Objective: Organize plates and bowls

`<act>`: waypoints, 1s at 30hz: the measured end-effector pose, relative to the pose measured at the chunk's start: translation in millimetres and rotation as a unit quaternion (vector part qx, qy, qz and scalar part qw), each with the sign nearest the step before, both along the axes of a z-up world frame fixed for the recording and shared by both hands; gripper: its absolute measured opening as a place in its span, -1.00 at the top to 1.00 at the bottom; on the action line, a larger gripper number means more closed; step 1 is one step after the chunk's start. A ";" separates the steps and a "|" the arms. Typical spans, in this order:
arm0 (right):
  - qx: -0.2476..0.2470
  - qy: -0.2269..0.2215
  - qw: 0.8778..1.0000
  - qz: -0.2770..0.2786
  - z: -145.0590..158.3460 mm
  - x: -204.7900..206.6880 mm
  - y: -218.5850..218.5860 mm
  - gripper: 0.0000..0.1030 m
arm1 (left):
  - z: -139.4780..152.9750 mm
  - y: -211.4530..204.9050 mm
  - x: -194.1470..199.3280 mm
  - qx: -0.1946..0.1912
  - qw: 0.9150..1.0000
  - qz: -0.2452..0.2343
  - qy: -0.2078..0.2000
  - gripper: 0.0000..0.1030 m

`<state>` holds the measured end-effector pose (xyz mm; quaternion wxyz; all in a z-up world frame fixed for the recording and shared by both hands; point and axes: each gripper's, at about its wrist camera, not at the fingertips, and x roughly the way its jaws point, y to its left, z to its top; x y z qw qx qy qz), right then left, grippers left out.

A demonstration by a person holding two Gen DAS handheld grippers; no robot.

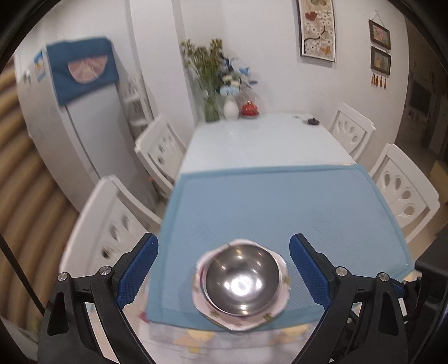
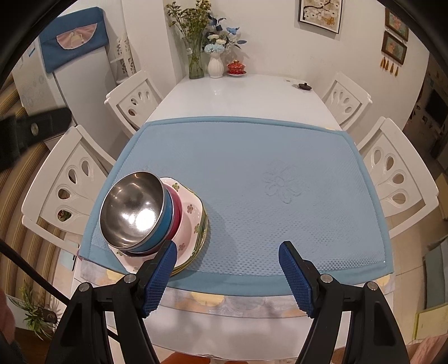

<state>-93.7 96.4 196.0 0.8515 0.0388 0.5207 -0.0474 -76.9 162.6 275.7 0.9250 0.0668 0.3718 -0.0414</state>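
I see my left gripper (image 1: 224,268) and right gripper (image 2: 228,268) both spread apart, gripping nothing. The steel bowl (image 2: 131,208) tops the stacked flowered plates (image 2: 190,221), lower left on the blue mat (image 2: 280,168).

Bright indoor light, blurred left view

Setting: home dining room. Evidence: white dining table (image 2: 238,95) ahead of the grippers, its near end covered by a blue mat (image 2: 252,173). White cut-out chairs (image 2: 397,179) stand on both sides of the table. At the far end, against the wall: flower vases (image 2: 215,65) and a red lidded cup (image 2: 236,68). Framed flower pictures (image 2: 320,12) hang beyond. Far left: a fridge (image 2: 81,81) topped with a blue cloth cover (image 2: 72,39).
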 end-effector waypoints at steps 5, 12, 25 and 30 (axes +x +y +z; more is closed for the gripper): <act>0.001 0.003 1.000 -0.007 -1.1 1.7 -6.0 -0.42 | -9.1 -2.5 1.8 -0.004 1.000 -0.004 0.017 -0.84; 0.010 0.008 1.000 -0.022 -2.6 7.7 -12.9 -0.42 | -17.4 -19.4 5.2 0.038 0.998 -0.030 0.026 -0.84; 0.010 0.014 0.999 -0.038 -7.4 18.5 -15.0 -0.42 | -19.9 -16.8 21.1 0.026 0.998 -0.045 0.038 -0.84; 0.012 0.014 0.999 -0.044 -7.0 18.7 -16.2 -0.42 | -18.7 -17.2 23.1 0.023 0.998 -0.047 0.040 -0.84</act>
